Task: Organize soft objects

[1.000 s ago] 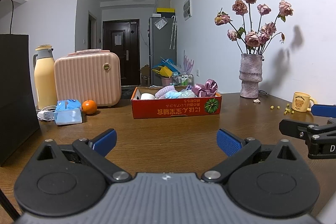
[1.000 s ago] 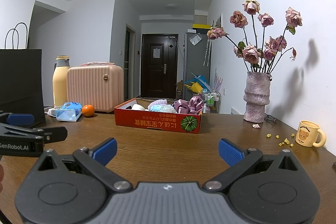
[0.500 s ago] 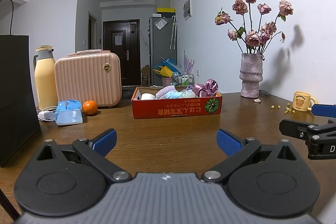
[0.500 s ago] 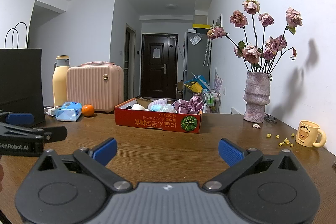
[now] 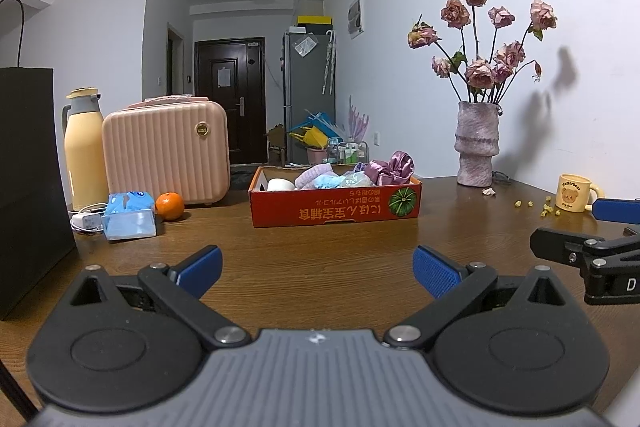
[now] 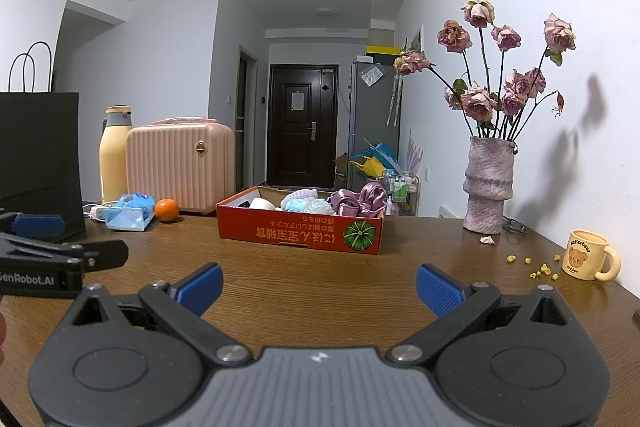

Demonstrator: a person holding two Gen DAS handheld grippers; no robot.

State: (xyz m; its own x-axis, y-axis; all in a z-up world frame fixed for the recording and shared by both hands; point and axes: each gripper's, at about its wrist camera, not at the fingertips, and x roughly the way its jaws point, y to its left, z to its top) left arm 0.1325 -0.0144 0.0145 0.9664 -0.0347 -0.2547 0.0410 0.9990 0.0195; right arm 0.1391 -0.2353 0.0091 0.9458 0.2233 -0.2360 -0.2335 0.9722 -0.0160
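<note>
1. The table is dark wood with visible grain and a soft sheen; at 12 o'clock on it the red box looks like printed cardboard, matt.
2. In the box, the purple scrunchie is glossy satin cloth; the lilac knit piece beside it looks fuzzy and matt.
3. At 10 o'clock, the pink case is ribbed hard plastic, smooth; the flask is matt; the tissue pack wears shiny plastic film.
4. At 2 o'clock, the vase is rough and matt; the mug is glazed, glossy.
5. The left gripper and right gripper have matt black plastic arms, metal rivets, and blue textured pads.
</note>
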